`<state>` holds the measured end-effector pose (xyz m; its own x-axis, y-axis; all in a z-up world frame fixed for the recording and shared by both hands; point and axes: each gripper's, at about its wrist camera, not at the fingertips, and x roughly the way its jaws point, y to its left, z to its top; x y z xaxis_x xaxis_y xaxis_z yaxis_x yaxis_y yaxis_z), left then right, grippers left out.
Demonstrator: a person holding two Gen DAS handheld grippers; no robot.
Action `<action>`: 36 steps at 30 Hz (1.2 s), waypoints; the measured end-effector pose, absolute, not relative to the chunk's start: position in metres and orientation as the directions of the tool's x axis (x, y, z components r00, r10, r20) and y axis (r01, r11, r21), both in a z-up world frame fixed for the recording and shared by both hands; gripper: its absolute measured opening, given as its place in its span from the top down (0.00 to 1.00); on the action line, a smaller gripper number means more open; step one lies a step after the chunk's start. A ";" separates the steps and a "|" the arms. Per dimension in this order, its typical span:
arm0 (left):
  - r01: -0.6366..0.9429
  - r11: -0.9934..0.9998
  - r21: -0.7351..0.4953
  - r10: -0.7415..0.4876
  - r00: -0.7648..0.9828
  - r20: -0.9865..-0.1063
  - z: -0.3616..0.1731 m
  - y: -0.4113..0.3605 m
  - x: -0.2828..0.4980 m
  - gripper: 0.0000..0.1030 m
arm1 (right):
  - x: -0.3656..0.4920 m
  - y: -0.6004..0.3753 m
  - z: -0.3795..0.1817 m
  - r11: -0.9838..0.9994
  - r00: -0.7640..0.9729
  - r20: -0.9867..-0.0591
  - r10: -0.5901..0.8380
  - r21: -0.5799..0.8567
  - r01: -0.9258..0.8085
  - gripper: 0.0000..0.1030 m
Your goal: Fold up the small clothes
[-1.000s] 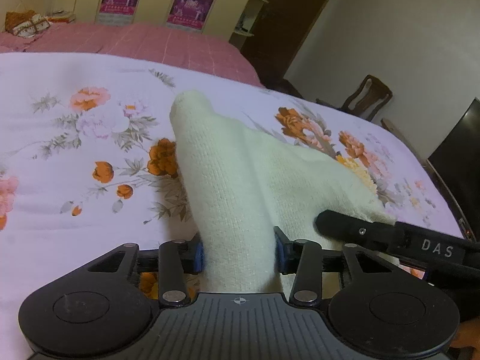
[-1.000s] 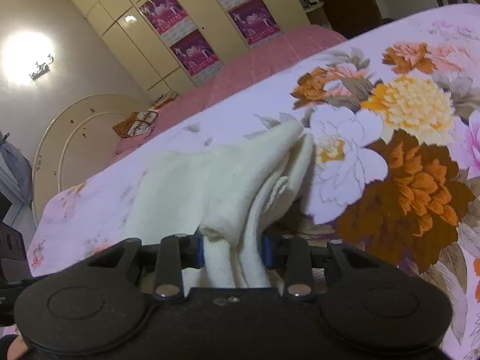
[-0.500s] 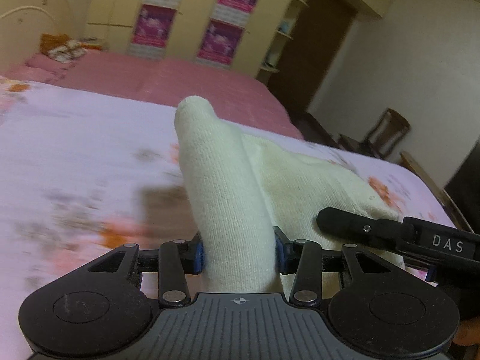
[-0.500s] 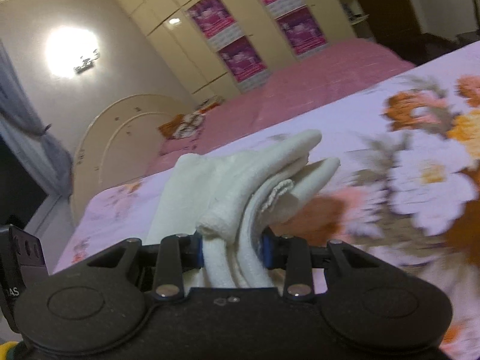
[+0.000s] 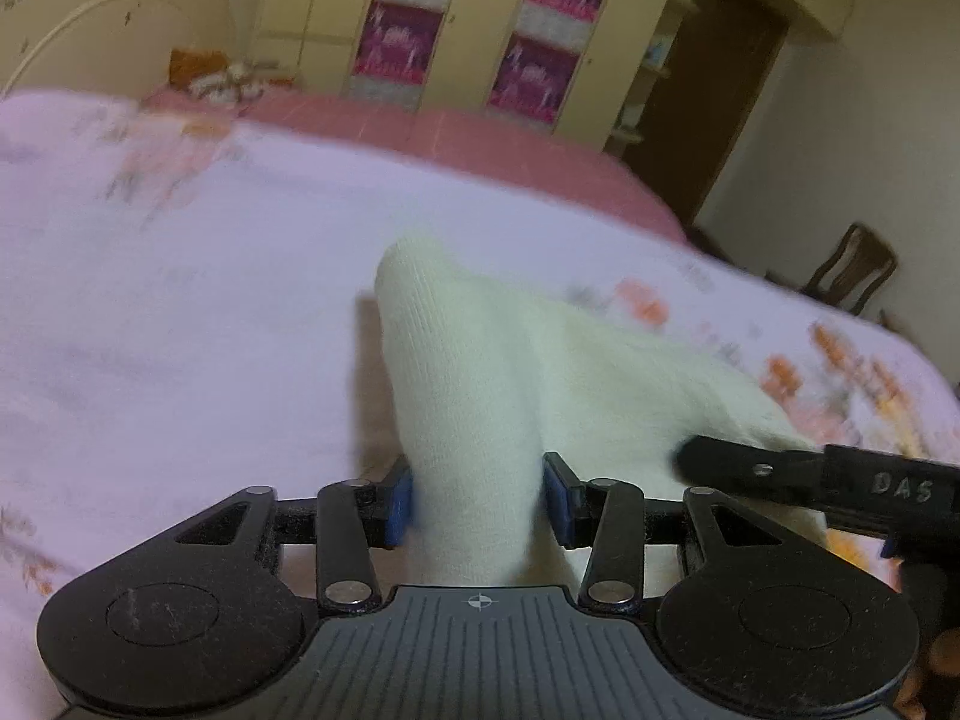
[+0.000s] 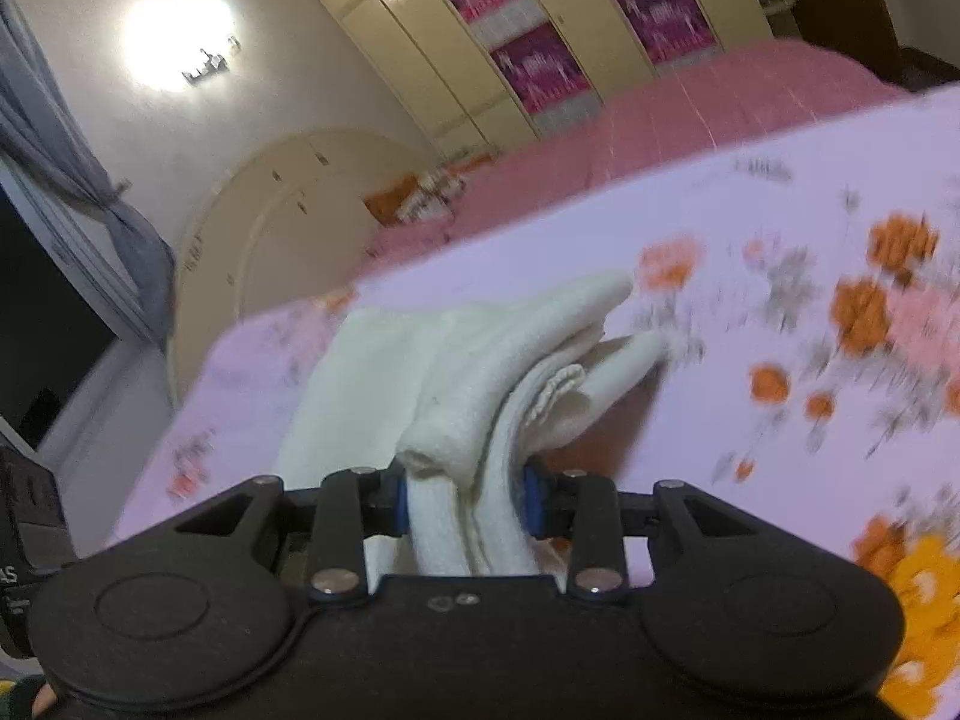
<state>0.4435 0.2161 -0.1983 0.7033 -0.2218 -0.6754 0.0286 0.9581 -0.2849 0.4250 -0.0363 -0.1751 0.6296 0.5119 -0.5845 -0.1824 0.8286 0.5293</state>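
Cream knit garment [image 5: 480, 396], bedspread [image 5: 180, 300] blurred

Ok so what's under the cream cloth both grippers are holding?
Under the cream cloth lies the floral bedsheet, with a shadow on it beneath the raised cloth. Left gripper and right gripper both pinch it. Whatever lies on the sheet directly beneath the cloth is covered.

The garment [image 5: 480, 372] runs between the left gripper [image 5: 477, 504] and the right gripper [image 6: 465, 504], above the bedspread [image 5: 180, 312], with the second bed [image 5: 456, 138] behind it and, apparently, a wardrobe [image 5: 480, 18] beyond.
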 end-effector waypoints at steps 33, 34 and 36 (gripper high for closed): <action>-0.012 0.977 -0.214 -0.138 0.729 -0.670 -0.197 0.206 0.473 0.19 | 0.420 -0.065 -0.160 0.926 0.743 -0.591 0.314 0.364 -0.102 0.75; -0.003 0.979 -0.205 -0.138 0.730 -0.669 -0.195 0.204 0.468 0.19 | 0.413 -0.062 -0.153 0.923 0.751 -0.574 0.326 0.365 -0.122 0.75; 0.008 0.982 -0.188 -0.135 0.729 -0.671 -0.192 0.200 0.458 0.19 | 0.401 -0.051 -0.142 0.921 0.747 -0.560 0.357 0.346 -0.180 0.75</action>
